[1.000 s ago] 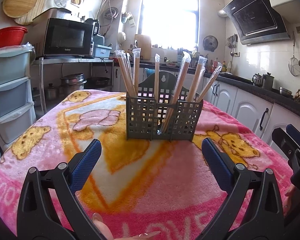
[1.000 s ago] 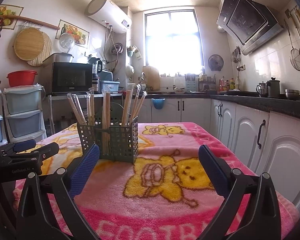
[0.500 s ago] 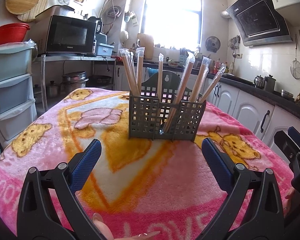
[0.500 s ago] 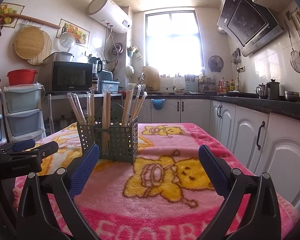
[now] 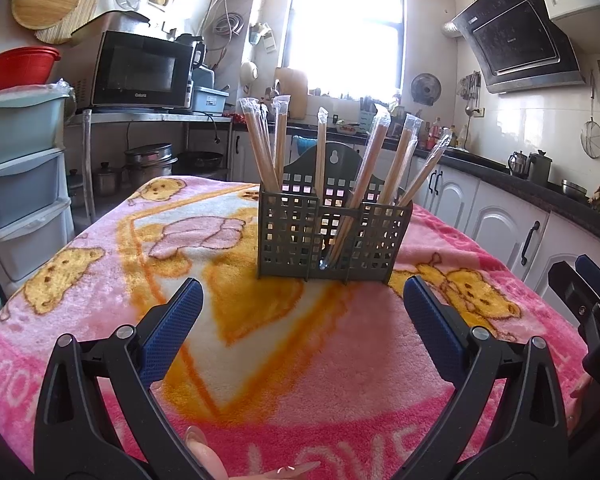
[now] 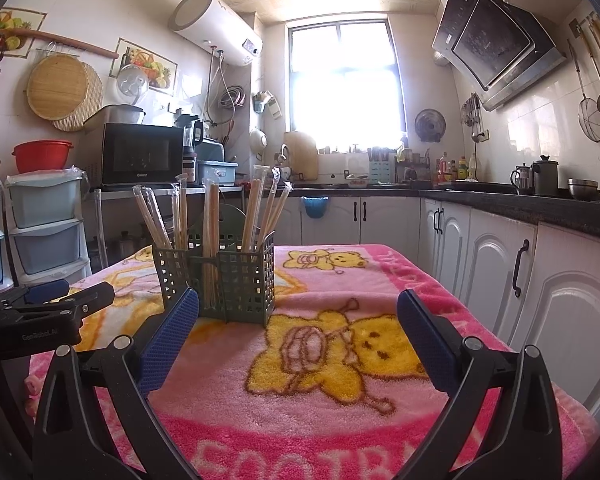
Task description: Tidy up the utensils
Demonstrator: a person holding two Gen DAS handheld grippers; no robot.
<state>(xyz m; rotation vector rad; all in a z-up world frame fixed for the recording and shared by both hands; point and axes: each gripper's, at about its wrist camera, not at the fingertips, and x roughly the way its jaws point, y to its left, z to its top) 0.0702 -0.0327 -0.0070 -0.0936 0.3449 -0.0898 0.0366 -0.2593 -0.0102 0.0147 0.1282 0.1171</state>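
Wrapped chopsticks (image 5: pixel 373 168) stand fanned in a gray holder (image 5: pixel 331 236) mid-table on a pink blanket (image 5: pixel 260 360); they look light, stiff and slick in their plastic sleeves, best pinched on the upper shaft above the rim. The left gripper (image 5: pixel 301 308) and right gripper (image 6: pixel 298 320) both gape wide, holding and touching nothing, short of the holder.

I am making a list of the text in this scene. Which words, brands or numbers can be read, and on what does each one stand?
"Galanz": microwave.
"LOVE": pink blanket, near edge, left wrist view.
"FOOTBA", cut off: same blanket, right wrist view.
"GenRobot.AI": left tool body, right wrist view.
Range hood logo: too small to read.
Water heater panel: too small to read.
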